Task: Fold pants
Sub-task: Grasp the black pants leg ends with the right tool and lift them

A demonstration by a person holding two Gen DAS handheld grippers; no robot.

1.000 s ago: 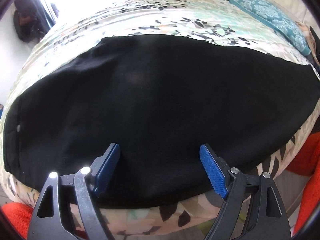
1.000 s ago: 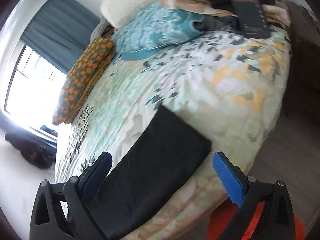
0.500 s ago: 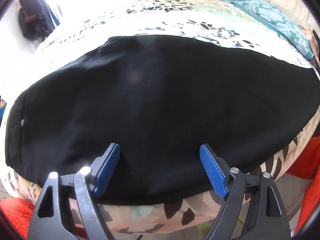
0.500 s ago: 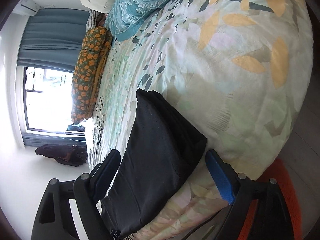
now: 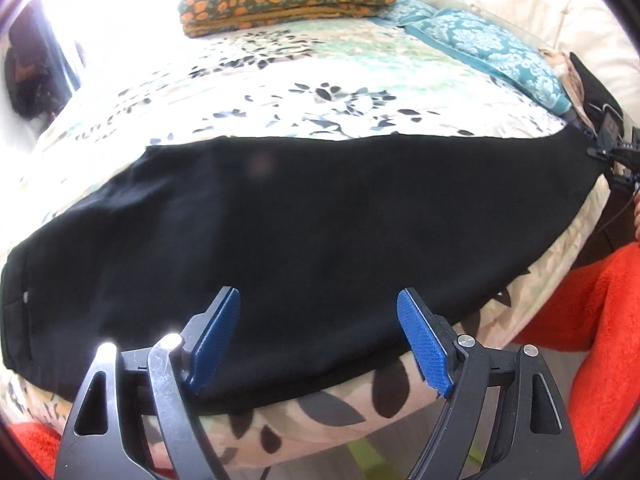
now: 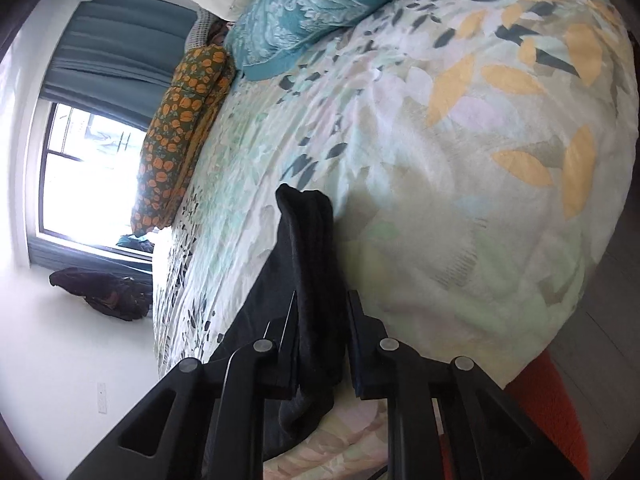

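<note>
The black pants [image 5: 304, 240] lie flat along the near edge of the bed, waist end at the left. My left gripper [image 5: 320, 332] is open, its blue pads [image 5: 422, 344] hovering over the near edge of the pants' middle, holding nothing. My right gripper [image 6: 320, 320] is shut on the leg end of the pants [image 6: 308, 248], which stands pinched up between the jaws. The right gripper also shows at the far right of the left wrist view [image 5: 608, 140].
The bed has a floral cover [image 6: 460, 160]. An orange-patterned pillow [image 5: 288, 0] and a teal pillow [image 5: 488, 52] lie at the far side. An orange rug [image 5: 592, 340] is on the floor at the right. A window [image 6: 88, 180] is beyond the bed.
My right gripper has closed on the leg end of the pants and lifted it. My left gripper has stayed open over the near edge.
</note>
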